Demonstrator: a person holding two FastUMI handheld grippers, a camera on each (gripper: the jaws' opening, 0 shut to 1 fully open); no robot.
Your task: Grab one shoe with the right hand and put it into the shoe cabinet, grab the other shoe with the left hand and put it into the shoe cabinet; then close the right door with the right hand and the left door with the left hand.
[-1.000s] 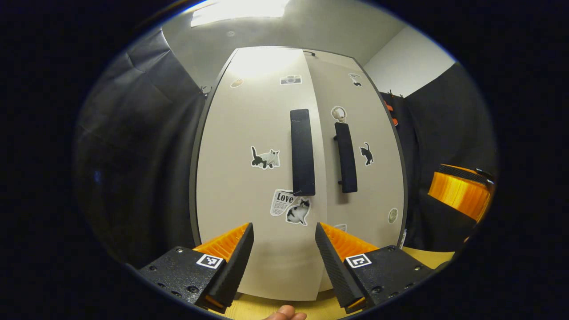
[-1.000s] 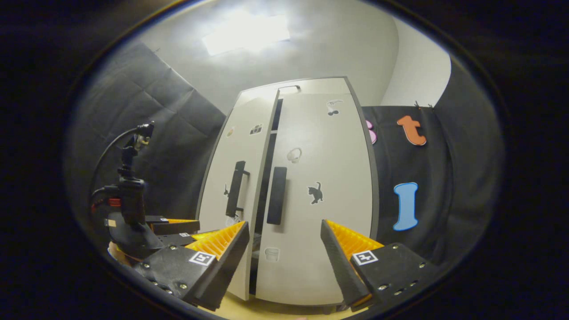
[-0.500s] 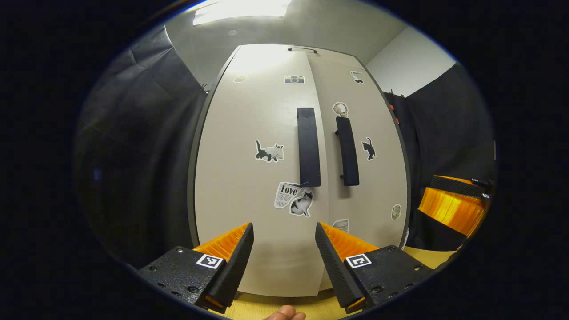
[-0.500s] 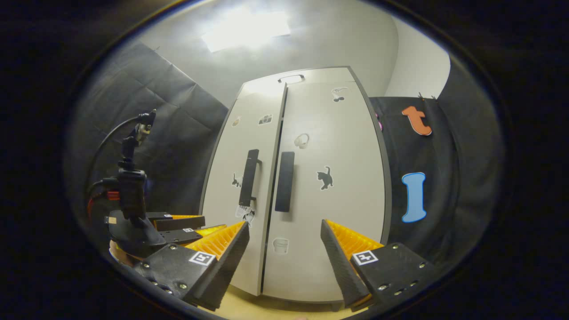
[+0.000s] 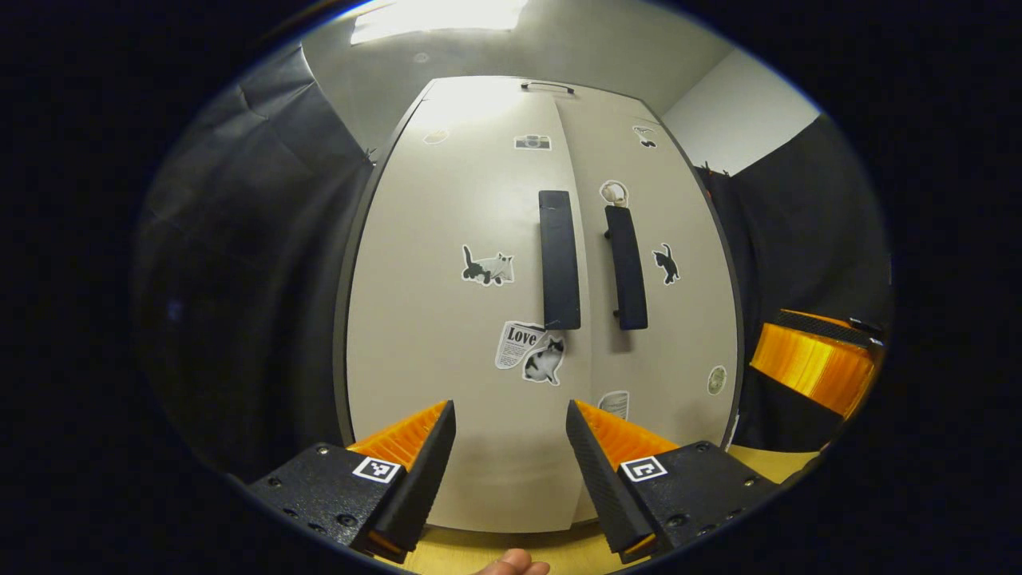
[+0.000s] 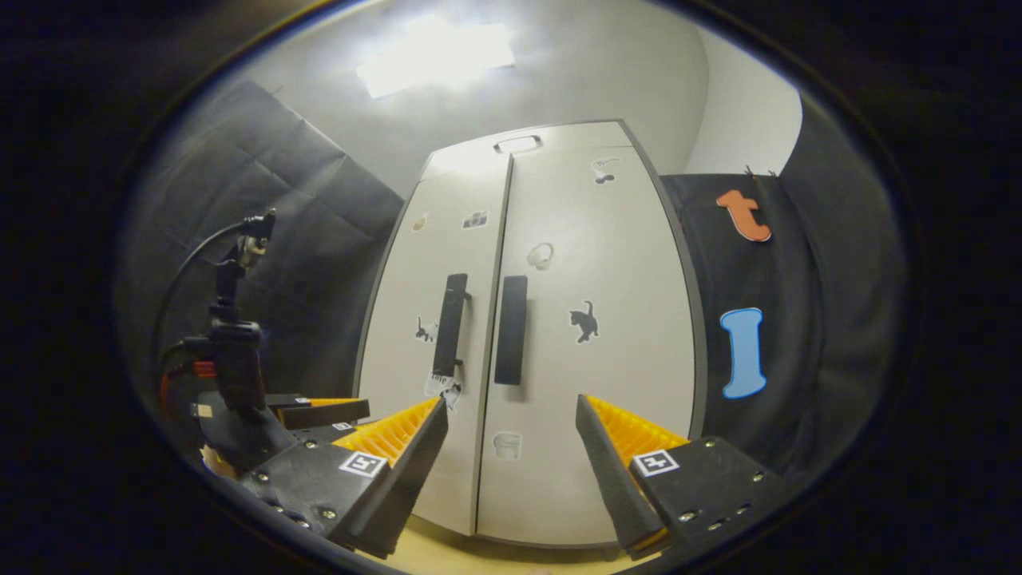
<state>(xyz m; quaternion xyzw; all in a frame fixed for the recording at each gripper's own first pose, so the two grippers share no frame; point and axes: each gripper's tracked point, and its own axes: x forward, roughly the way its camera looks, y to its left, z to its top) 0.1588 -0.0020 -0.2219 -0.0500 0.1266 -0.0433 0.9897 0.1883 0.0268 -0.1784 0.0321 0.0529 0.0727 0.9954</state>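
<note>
2 doors on the shoe cabinet point(image 5: 447, 335) look pretty much shut from where I'm sitting: the left door point(image 5: 455, 239) and right door point(image 5: 679, 208) meet down the middle with only a thin seam, and in the right gripper view the same seam point(image 6: 491, 359) runs top to bottom. Left handle point(image 5: 559, 259) and right handle point(image 5: 627, 267) sit side by side, upright, either side of that seam. My left gripper point(image 5: 511, 459) has its fingers spread wide with nothing between them, pointed at the lower part of the left door, not touching it as far as I can tell. My right gripper point(image 6: 511, 459) is also spread wide and empty, facing the lower right door point(image 6: 599, 359). The shoes aren't visible, so I can't tell where they are. Cat stickers point(image 5: 489, 267) are scattered on both doors. A fingertip point(image 5: 511, 565) pokes in at the bottom over the wooden tabletop point(image 5: 559, 551).
</note>
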